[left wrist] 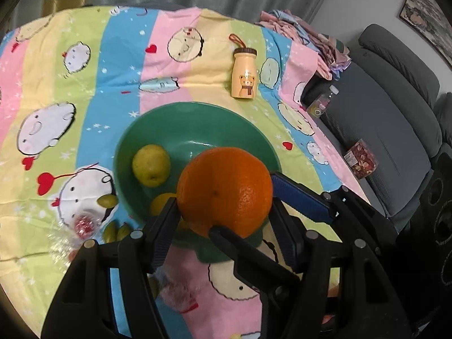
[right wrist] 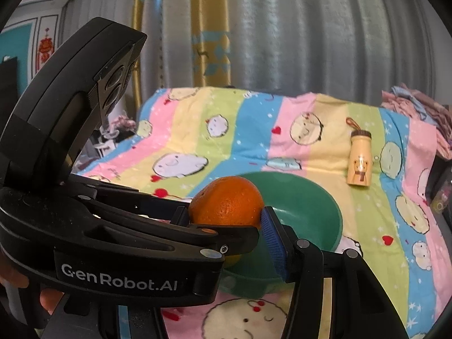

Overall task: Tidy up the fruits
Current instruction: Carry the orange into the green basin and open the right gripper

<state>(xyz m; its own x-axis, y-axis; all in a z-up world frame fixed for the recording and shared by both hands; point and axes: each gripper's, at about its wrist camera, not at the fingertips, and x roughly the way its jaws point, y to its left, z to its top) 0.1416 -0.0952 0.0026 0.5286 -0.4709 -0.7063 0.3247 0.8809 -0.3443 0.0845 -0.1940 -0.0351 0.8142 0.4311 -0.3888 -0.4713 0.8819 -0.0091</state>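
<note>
A large orange [left wrist: 226, 189] hangs over the near rim of a green bowl [left wrist: 197, 124]. My left gripper [left wrist: 223, 210] is shut on it, one pad on each side. My right gripper [left wrist: 245, 203] comes in from the right and is shut on the same orange, its blue pad at the upper right and its black finger underneath. In the right wrist view the orange [right wrist: 226, 203] sits against the right gripper's [right wrist: 228, 217] blue pad, and the left gripper's black body [right wrist: 113, 254] hides the other finger. The bowl holds a yellow-green fruit [left wrist: 151, 165] and a partly hidden yellow fruit [left wrist: 162, 202].
A striped cartoon cloth [left wrist: 84, 113] covers the table. Small green fruits [left wrist: 107, 200] and a clear plastic bag [left wrist: 82, 226] lie left of the bowl. A yellow bear bottle [left wrist: 244, 73] lies behind it. A grey sofa [left wrist: 381, 130] stands to the right, and a clothes pile [left wrist: 310, 36] lies at the back right.
</note>
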